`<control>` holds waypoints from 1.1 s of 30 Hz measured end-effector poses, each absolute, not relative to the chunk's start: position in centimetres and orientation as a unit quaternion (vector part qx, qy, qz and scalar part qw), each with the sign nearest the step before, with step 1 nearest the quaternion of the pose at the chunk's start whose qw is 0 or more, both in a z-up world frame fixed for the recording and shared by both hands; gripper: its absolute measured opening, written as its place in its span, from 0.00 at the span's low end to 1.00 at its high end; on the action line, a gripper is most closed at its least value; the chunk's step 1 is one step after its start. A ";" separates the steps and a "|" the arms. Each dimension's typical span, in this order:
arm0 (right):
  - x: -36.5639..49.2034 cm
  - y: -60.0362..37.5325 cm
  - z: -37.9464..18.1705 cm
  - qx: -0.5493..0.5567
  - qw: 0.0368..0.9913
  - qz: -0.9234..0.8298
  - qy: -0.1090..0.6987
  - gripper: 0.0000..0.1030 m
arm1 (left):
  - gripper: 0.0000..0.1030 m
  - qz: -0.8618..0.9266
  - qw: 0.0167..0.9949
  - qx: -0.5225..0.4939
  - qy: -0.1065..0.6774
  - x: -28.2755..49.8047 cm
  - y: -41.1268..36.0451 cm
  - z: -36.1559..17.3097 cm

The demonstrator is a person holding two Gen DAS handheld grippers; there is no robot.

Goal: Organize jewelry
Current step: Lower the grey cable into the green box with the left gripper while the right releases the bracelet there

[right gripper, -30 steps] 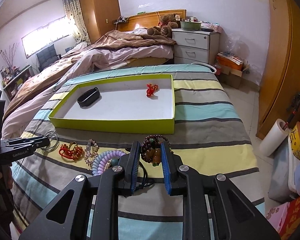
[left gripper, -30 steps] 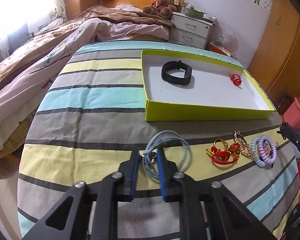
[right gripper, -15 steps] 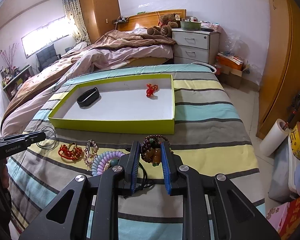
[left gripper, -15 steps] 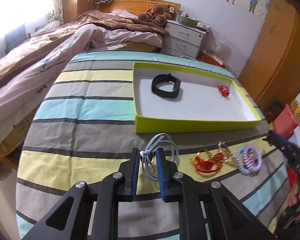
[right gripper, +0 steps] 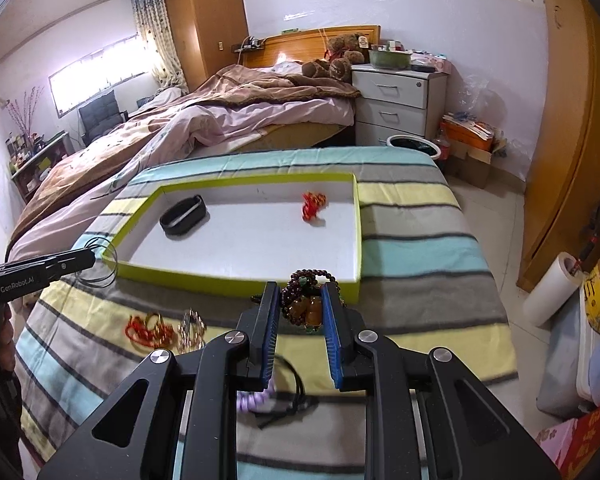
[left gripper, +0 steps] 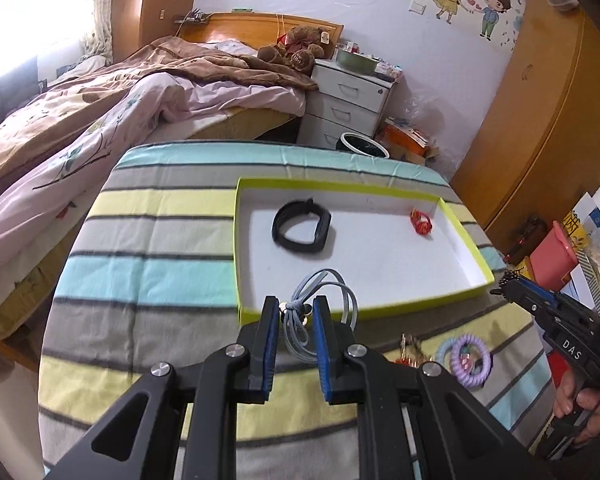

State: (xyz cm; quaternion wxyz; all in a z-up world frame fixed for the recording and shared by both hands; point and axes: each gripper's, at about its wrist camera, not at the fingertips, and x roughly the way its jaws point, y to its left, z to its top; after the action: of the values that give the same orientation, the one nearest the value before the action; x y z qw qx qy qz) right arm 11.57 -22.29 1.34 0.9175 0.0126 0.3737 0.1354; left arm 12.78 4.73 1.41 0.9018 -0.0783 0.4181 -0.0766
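Left wrist view. Left gripper (left gripper: 296, 308): blue pads pinched on a grey-blue cord necklace (left gripper: 320, 304), its loops hanging clear of the striped cloth (left gripper: 148, 280), over the near wall of the yellow-green tray (left gripper: 380, 310). In the tray: black wristband (left gripper: 302, 229), red knot charm (left gripper: 421, 223), well apart. On the cloth: purple coil ring (left gripper: 470, 362) beside a gold-and-red piece (left gripper: 410, 350), partly hidden. Right gripper (left gripper: 508, 282) at the right edge, beads at its tip.

Right wrist view. Right gripper (right gripper: 300, 304): pads closed on a dark bead bracelet with amber stones (right gripper: 308, 300), held before the tray's near wall. Red cord bracelet (right gripper: 146, 330) and gold bracelet (right gripper: 192, 330) lie on the cloth.
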 end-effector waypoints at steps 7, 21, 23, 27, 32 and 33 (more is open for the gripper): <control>16.4 -20.6 2.3 -0.014 0.914 0.151 0.377 0.21 | 0.17 -0.081 0.902 -0.085 0.415 15.8 4.6 1.6; 25.4 -16.0 -1.2 -0.059 0.889 0.173 0.421 0.21 | 0.17 -0.067 0.887 -0.093 0.448 20.0 4.9 -1.8; 26.1 -15.6 -1.7 -0.060 0.886 0.174 0.426 0.21 | 0.17 -0.063 0.886 -0.088 0.452 20.2 5.0 -2.3; 27.1 -15.0 -2.4 -0.064 0.879 0.180 0.436 0.21 | 0.17 -0.059 0.882 -0.090 0.459 20.7 5.0 -2.8; 27.8 -14.5 -3.2 -0.074 0.873 0.177 0.448 0.21 | 0.17 -0.061 0.881 -0.087 0.461 20.8 5.0 -3.1; 27.8 -14.4 -3.3 -0.076 0.872 0.177 0.450 0.21 | 0.17 -0.059 0.881 -0.086 0.461 20.8 5.0 -3.1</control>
State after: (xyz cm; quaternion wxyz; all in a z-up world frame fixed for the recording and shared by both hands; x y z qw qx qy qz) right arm 27.80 -14.41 -3.32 0.8720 -0.0758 0.4500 0.1770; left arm 20.84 5.00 -3.09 0.8811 -0.0863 0.4612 -0.0594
